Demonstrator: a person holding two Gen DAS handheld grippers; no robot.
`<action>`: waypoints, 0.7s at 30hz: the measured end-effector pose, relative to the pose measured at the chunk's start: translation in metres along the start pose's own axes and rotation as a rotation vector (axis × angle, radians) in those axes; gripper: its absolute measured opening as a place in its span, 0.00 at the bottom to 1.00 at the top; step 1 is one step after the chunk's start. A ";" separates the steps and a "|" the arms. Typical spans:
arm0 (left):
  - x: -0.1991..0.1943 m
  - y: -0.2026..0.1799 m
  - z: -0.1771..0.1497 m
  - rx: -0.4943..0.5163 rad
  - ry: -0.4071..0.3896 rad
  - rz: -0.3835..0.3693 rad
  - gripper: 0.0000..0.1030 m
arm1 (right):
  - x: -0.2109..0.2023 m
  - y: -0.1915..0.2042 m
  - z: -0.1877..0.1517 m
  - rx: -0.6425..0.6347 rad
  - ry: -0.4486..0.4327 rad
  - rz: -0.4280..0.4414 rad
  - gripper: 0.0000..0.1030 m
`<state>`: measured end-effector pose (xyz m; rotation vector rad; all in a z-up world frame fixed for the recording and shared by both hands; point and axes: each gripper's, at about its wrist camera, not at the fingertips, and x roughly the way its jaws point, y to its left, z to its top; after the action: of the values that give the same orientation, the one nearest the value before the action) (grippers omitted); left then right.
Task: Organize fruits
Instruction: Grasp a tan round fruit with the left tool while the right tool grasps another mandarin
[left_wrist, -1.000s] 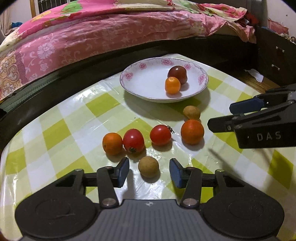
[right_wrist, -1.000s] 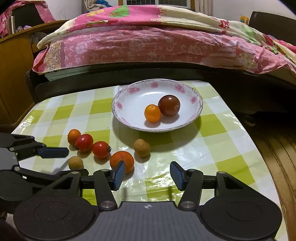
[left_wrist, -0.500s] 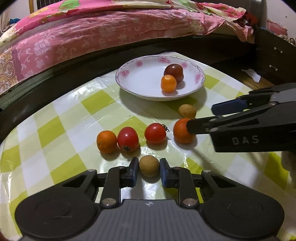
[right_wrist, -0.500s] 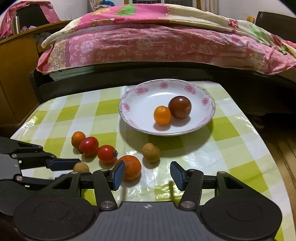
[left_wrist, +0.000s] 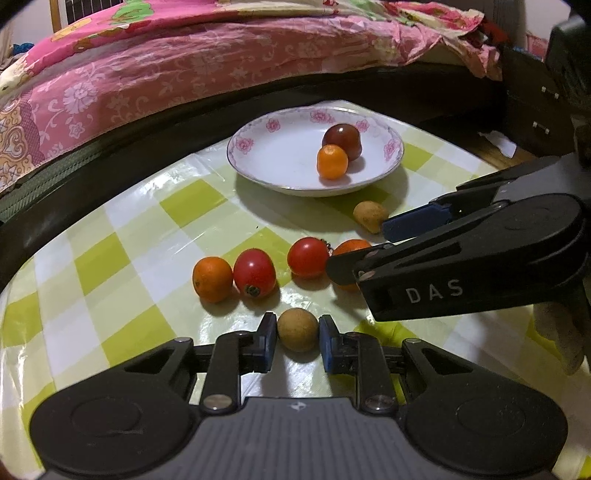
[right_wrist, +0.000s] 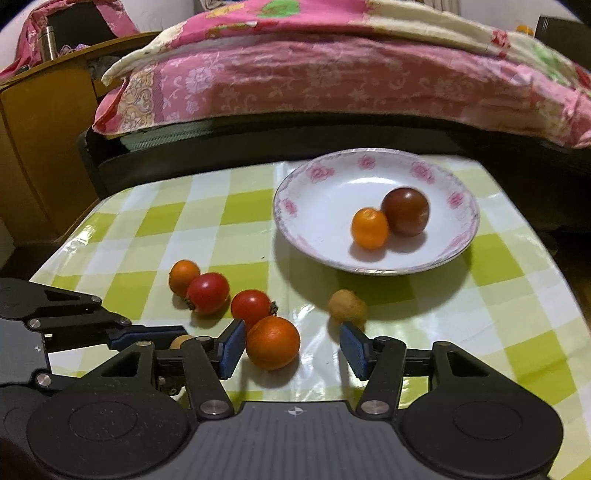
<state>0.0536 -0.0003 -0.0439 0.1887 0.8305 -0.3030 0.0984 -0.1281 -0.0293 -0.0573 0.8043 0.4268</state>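
My left gripper (left_wrist: 297, 338) is shut on a small round brown fruit (left_wrist: 297, 329) that rests on the green-checked table. Beyond it lie a small orange (left_wrist: 212, 278) and two red tomatoes (left_wrist: 255, 272) (left_wrist: 308, 257). My right gripper (right_wrist: 291, 347) stands open over a larger orange (right_wrist: 273, 343), which sits between its pads, close to the left one. A second brown fruit (right_wrist: 347, 304) lies just past the right pad. The flowered white plate (right_wrist: 295, 236) holds a dark tomato (right_wrist: 405, 211) and a small orange (right_wrist: 369, 228). In the left wrist view the right gripper (left_wrist: 373, 245) hides most of the larger orange.
A bed with a pink quilt (left_wrist: 184, 74) runs along the table's far side. A wooden cabinet (right_wrist: 37, 147) stands at the left, and dark drawers (left_wrist: 535, 110) at the right. The table's right edge (right_wrist: 569, 295) drops to the floor. A hand (left_wrist: 561, 332) holds the right gripper.
My left jaws have shut on the brown fruit. The right gripper has moved in and down, so the larger orange now sits between its pads.
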 end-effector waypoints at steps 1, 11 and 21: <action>0.000 0.001 0.000 -0.006 -0.002 -0.003 0.32 | 0.000 0.000 -0.001 0.001 0.005 0.004 0.48; -0.001 0.000 0.000 -0.002 -0.001 0.001 0.32 | -0.005 0.008 0.000 -0.027 0.028 0.023 0.25; -0.006 0.012 0.005 -0.030 -0.009 0.055 0.32 | -0.010 -0.001 0.003 -0.023 0.061 -0.069 0.25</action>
<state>0.0575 0.0107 -0.0360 0.1814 0.8190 -0.2397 0.0949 -0.1313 -0.0204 -0.1194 0.8547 0.3699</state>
